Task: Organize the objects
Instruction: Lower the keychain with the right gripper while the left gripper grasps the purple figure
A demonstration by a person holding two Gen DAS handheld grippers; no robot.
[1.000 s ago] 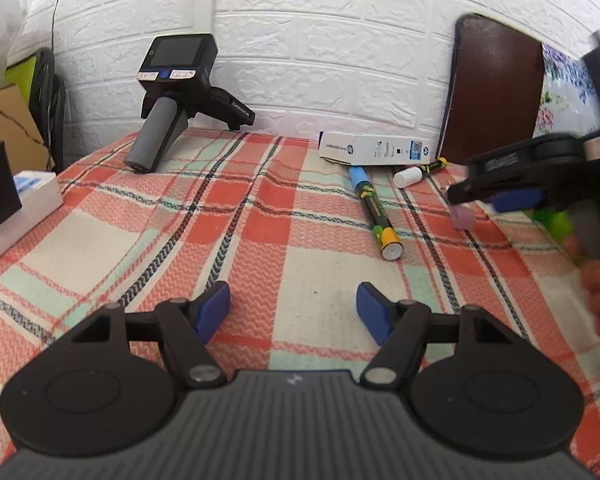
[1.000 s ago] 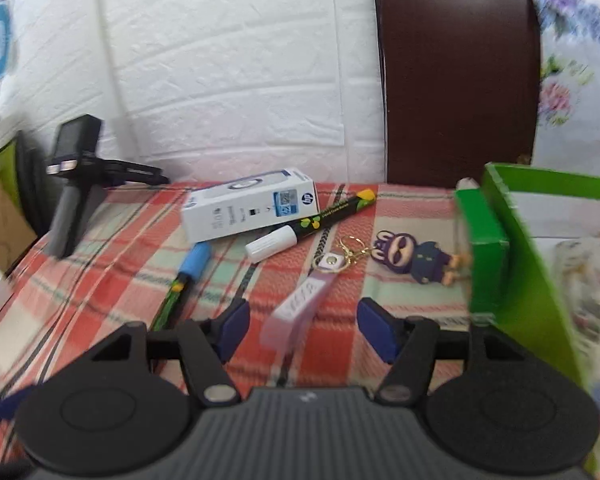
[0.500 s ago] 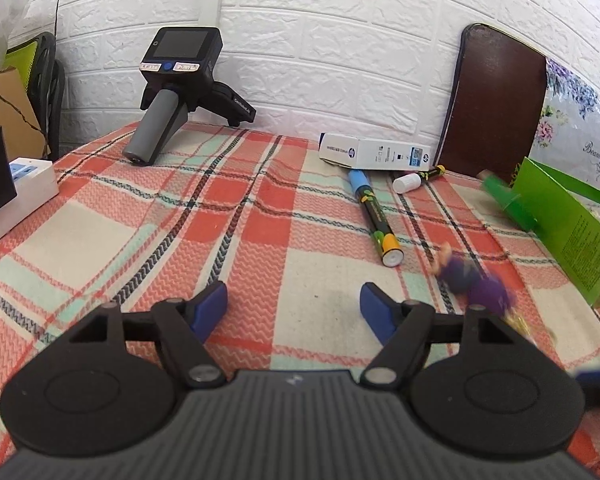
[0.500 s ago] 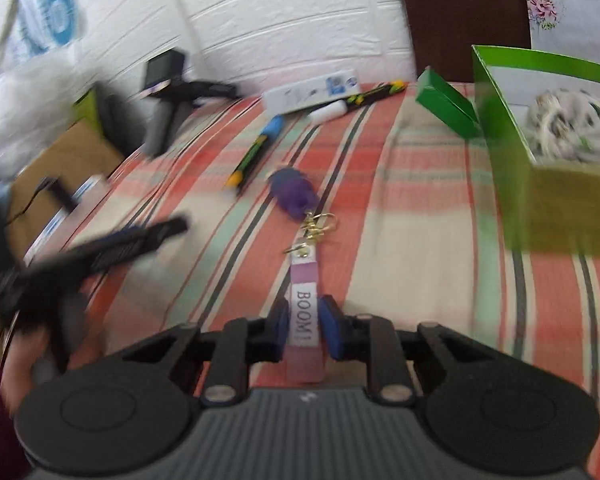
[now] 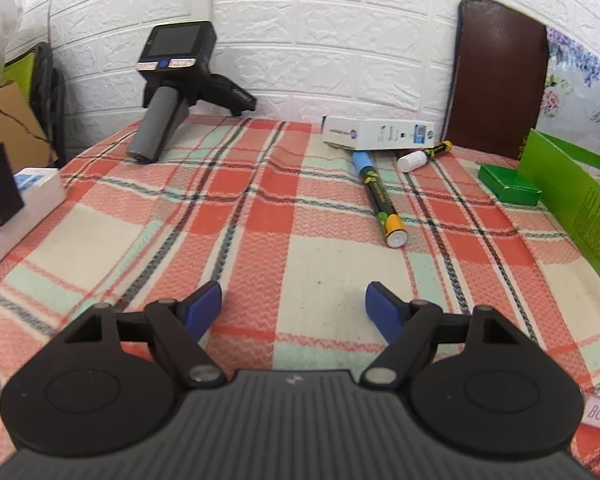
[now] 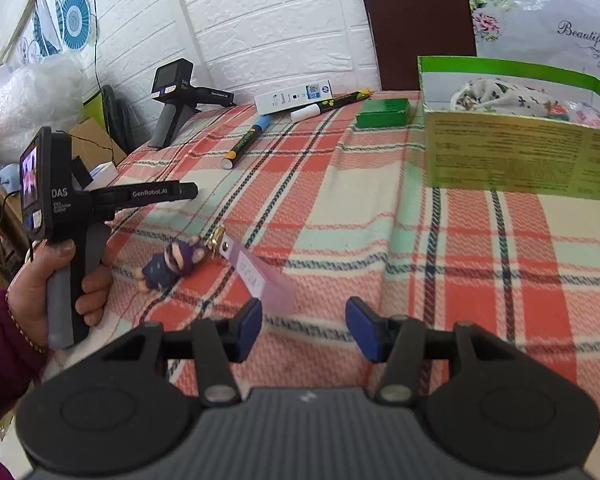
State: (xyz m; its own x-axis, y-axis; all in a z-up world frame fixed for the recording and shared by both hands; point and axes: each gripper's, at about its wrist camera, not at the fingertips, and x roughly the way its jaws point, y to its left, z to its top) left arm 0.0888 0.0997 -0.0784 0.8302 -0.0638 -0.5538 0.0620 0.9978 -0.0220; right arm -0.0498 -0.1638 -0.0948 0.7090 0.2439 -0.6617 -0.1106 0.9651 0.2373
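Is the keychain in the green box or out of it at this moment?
Out. The keychain lies on the tablecloth in front of the open right gripper, well apart from the green box.

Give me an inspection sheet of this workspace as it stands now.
Surface: plaid cloth covers the table.
Job's things: keychain lying on the cloth, its strap just ahead of the right fingers; blue-capped marker and white-capped marker near the white box; small green box beside the open green carton, which holds patterned fabric.
Clutter: spare gripper unit by the wall; bubble wrap.
Grippers: left hand-held gripper open, empty; right hand-held gripper open, empty.
Cables: black wire down the wall.
Surroundings: white brick wall, brown chair back.
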